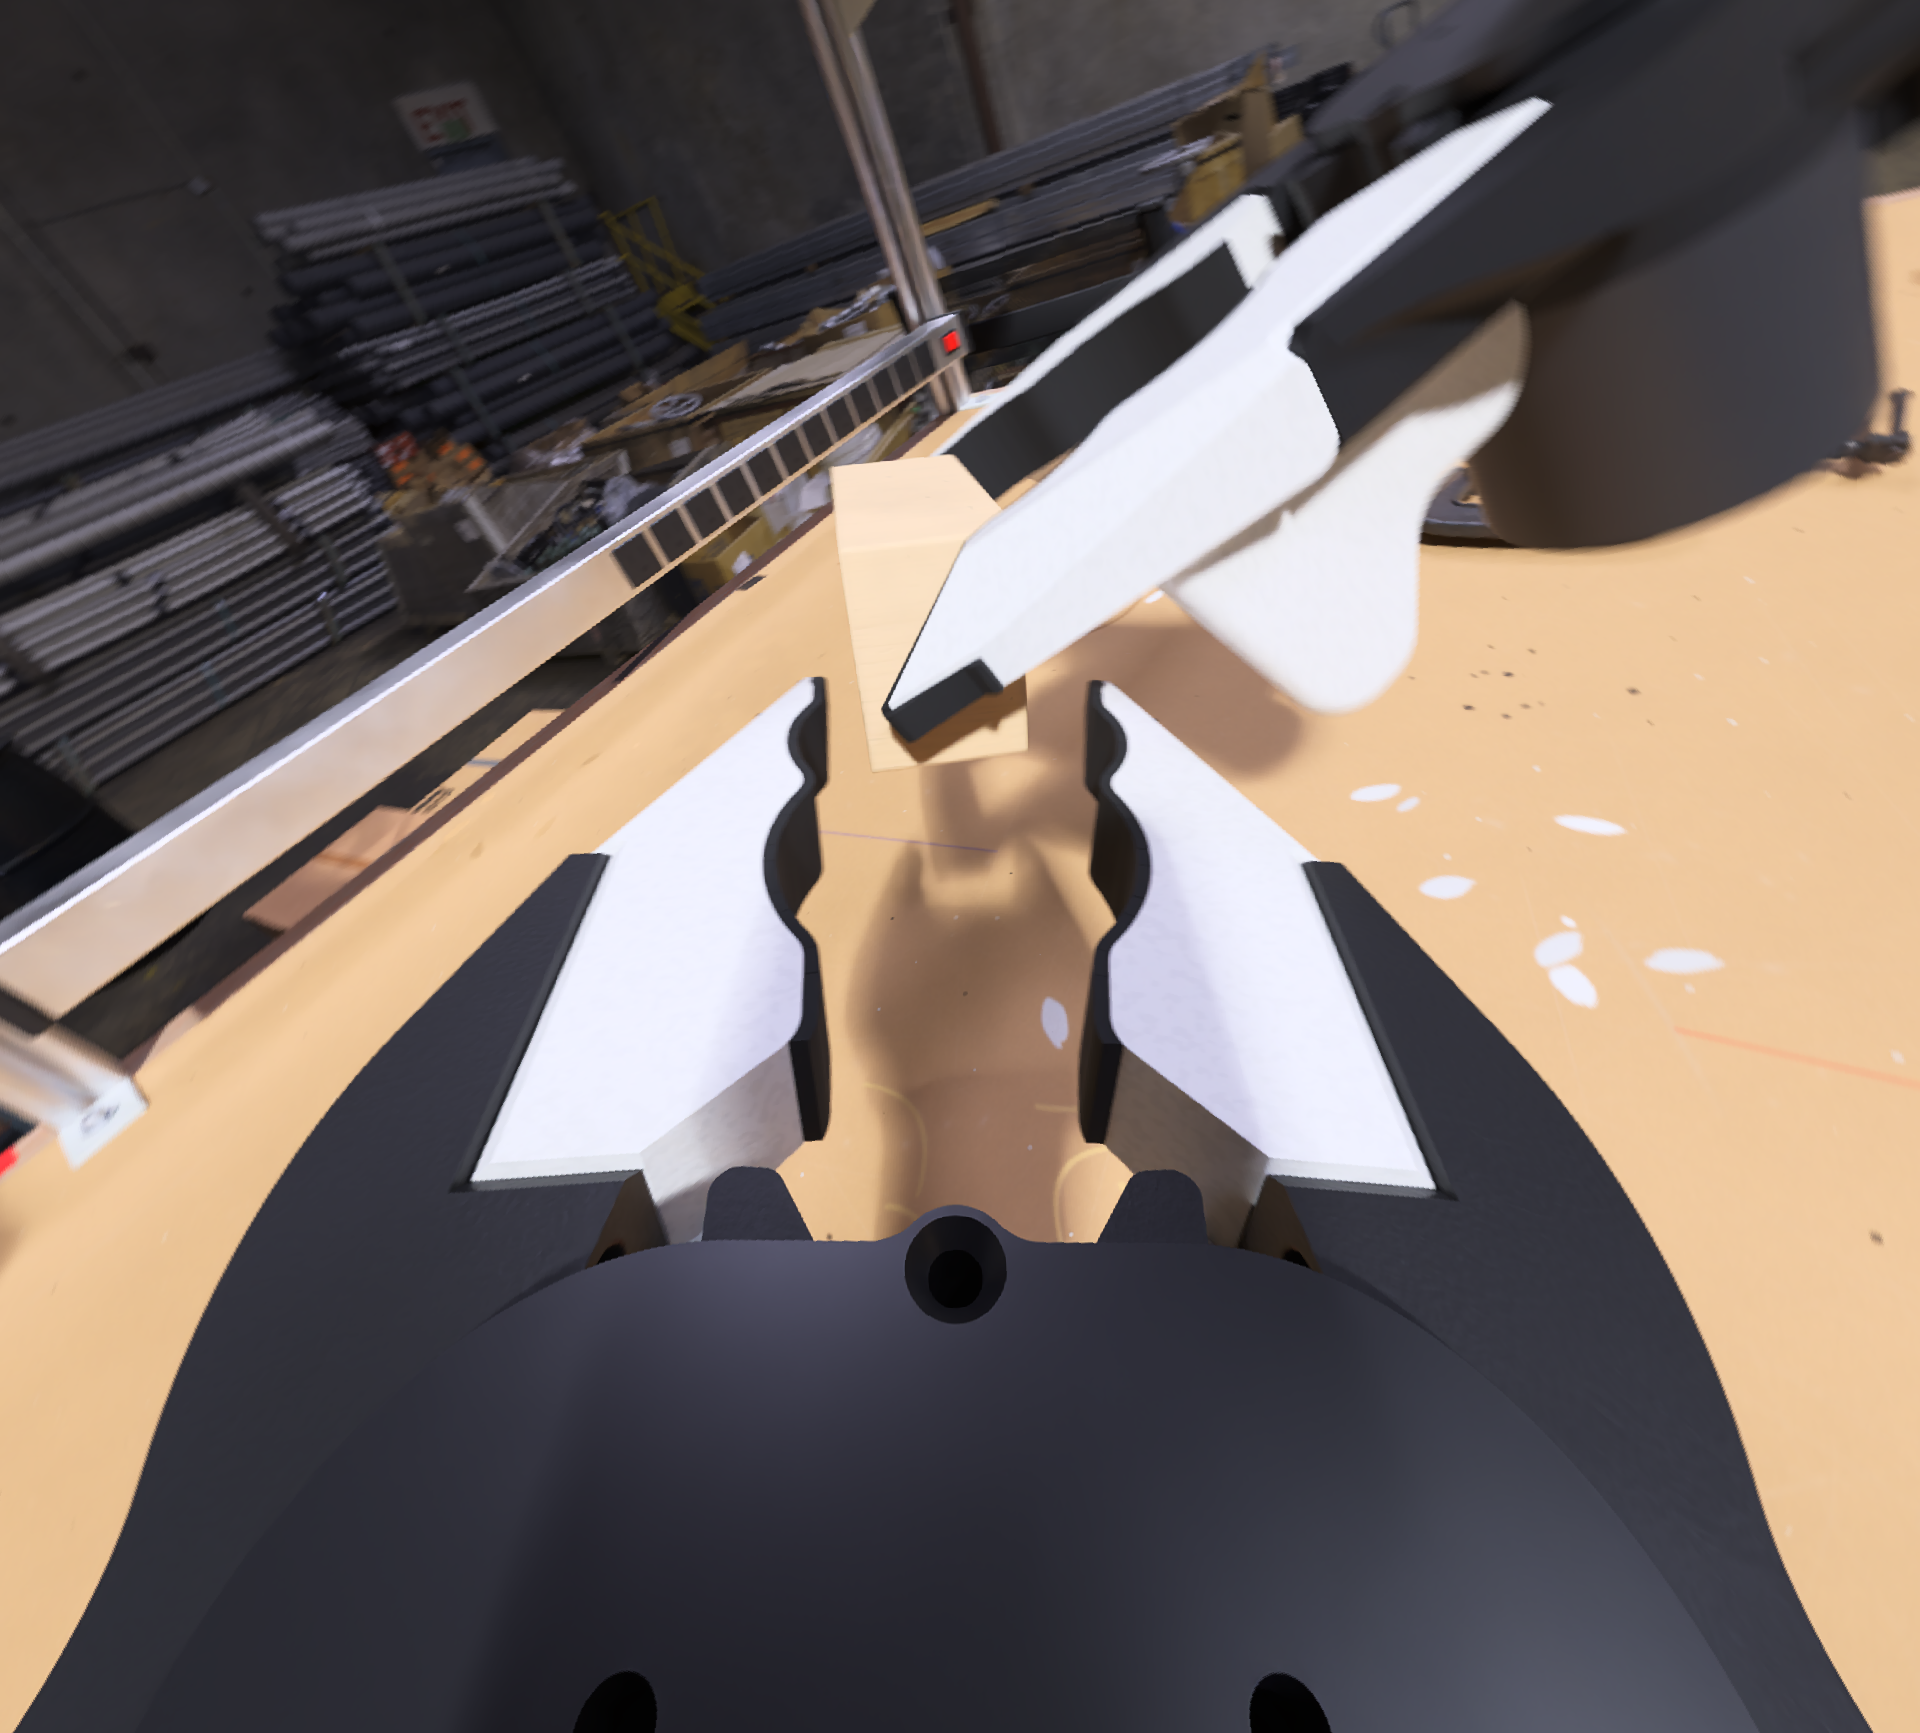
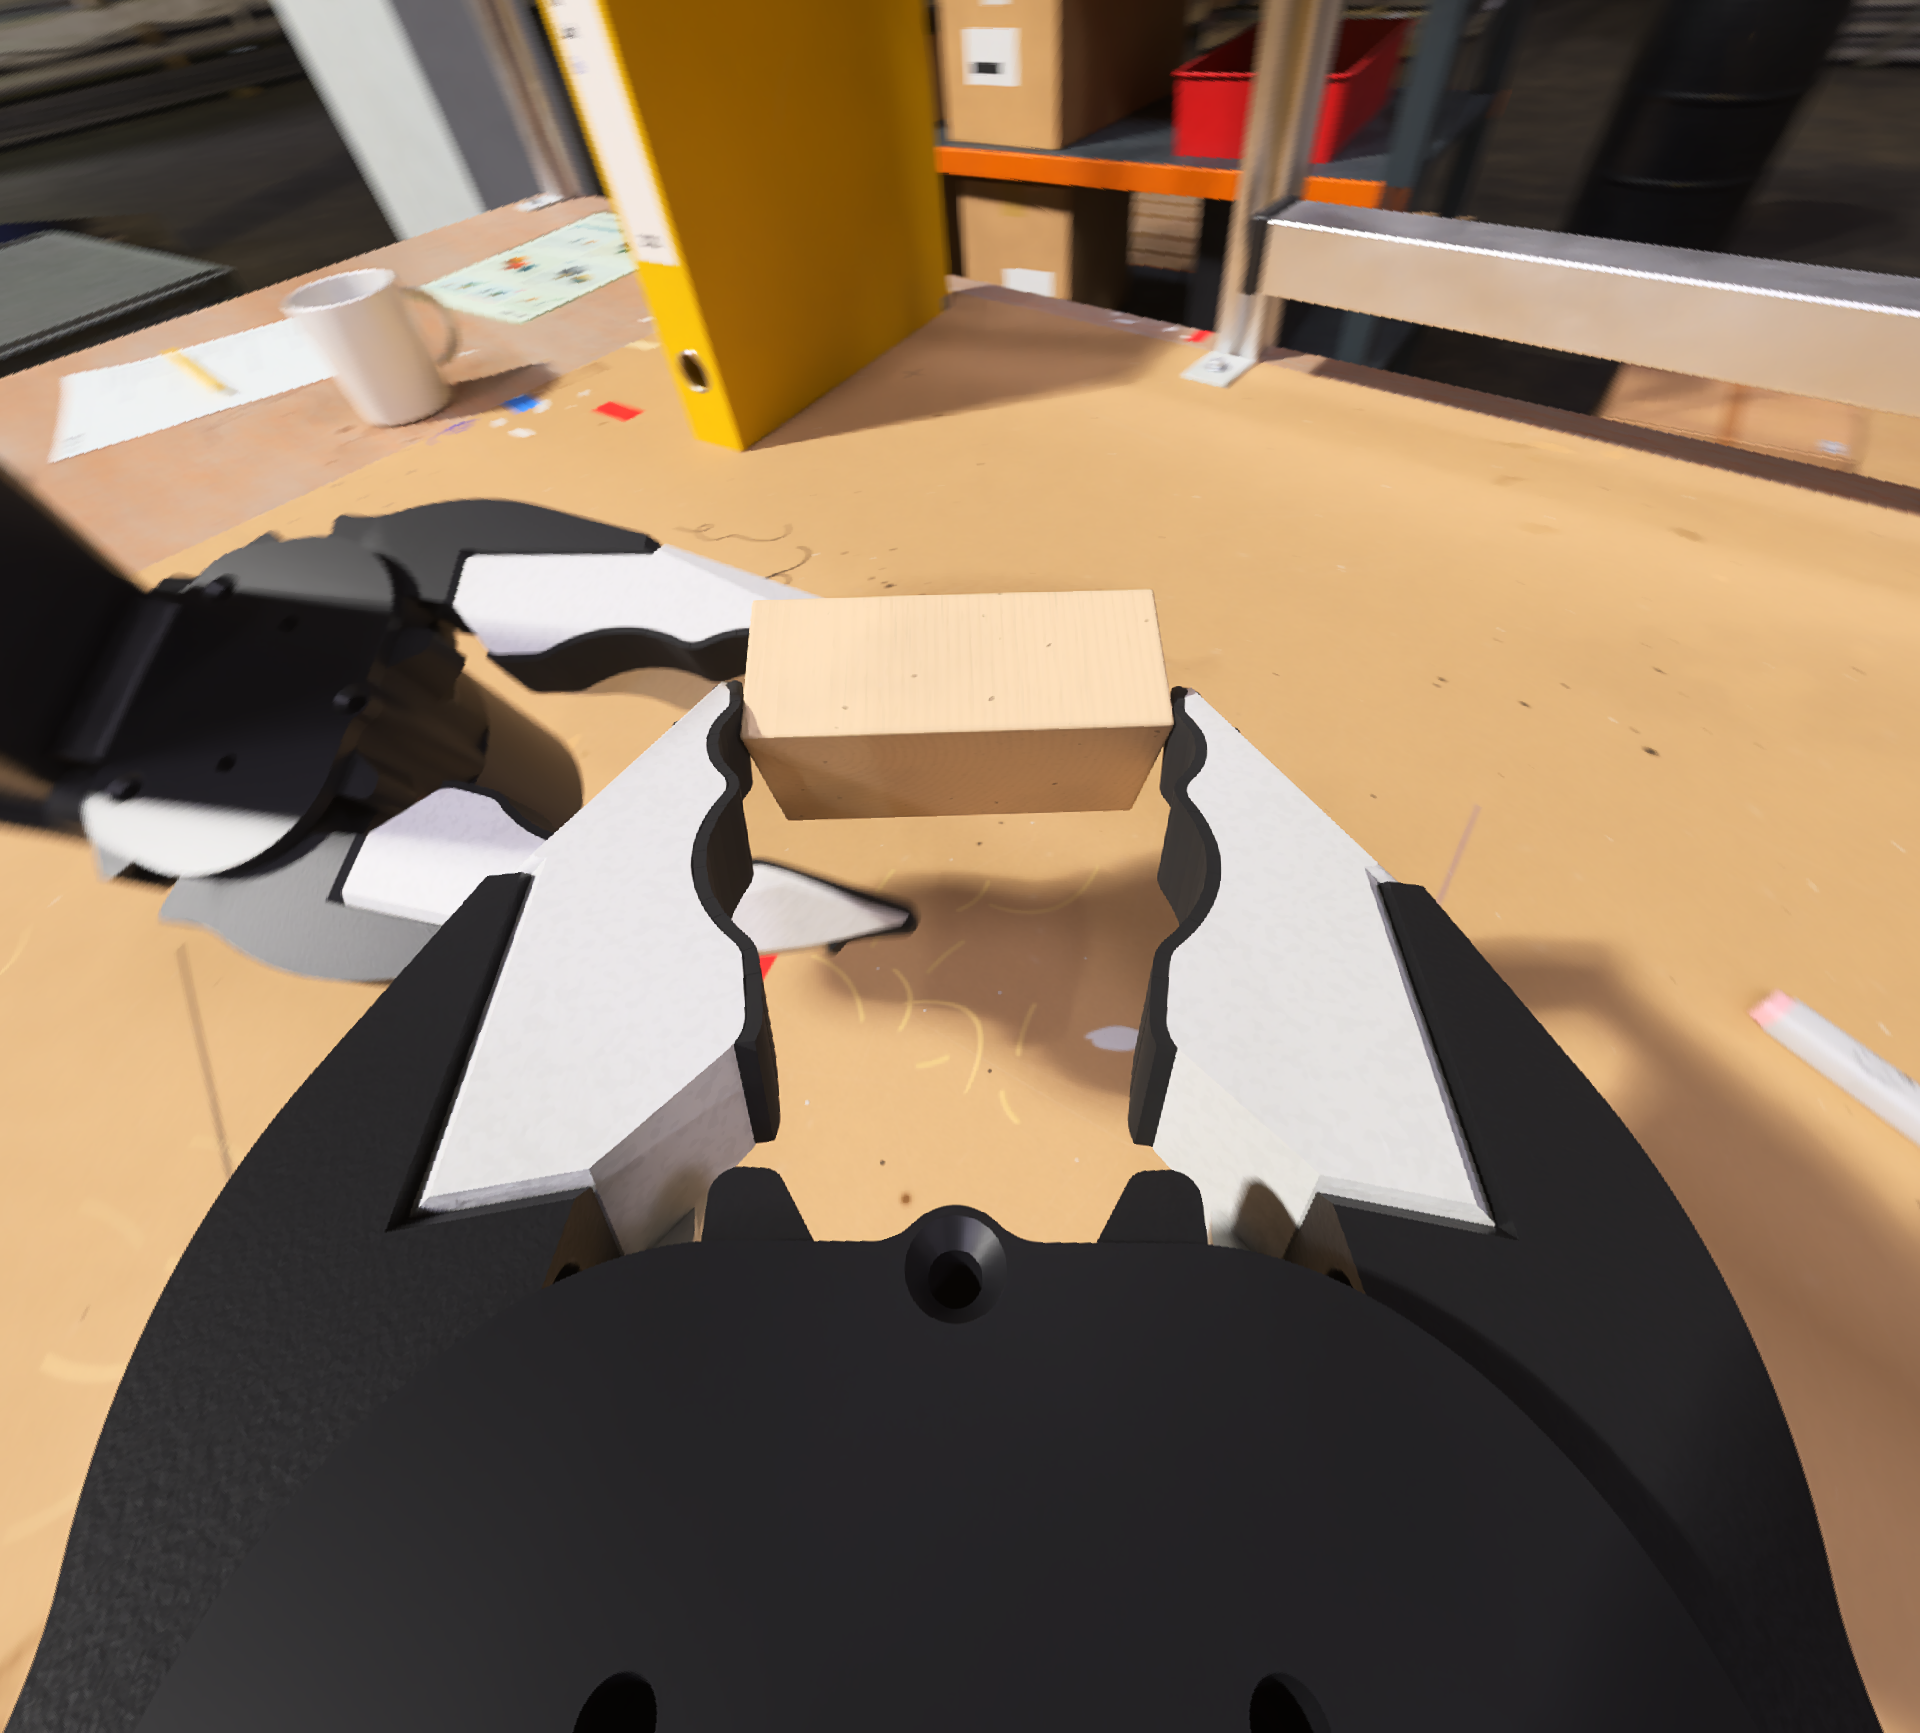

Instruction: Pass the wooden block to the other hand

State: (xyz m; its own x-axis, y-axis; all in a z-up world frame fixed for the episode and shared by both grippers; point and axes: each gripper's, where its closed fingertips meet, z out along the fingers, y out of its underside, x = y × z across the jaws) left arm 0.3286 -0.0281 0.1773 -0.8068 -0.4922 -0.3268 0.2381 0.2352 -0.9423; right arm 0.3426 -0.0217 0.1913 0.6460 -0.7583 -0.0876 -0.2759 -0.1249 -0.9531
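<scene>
Right gripper (image 2: 956,717) is clamping the wooden block (image 2: 951,696) by its ends above the table (image 2: 1455,644). Left gripper (image 1: 956,707), fingers spread and empty, is waiting at the block's 9 o'clock.

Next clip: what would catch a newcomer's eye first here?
The pale wooden block, clamped at its ends between the right gripper fingers above the table. The open left gripper faces it closely. Behind, a tall yellow binder stands beside a white mug.

A yellow binder (image 2: 769,125) stands upright on the tan table (image 2: 1455,592), a white mug (image 2: 374,348) left of it.
</scene>
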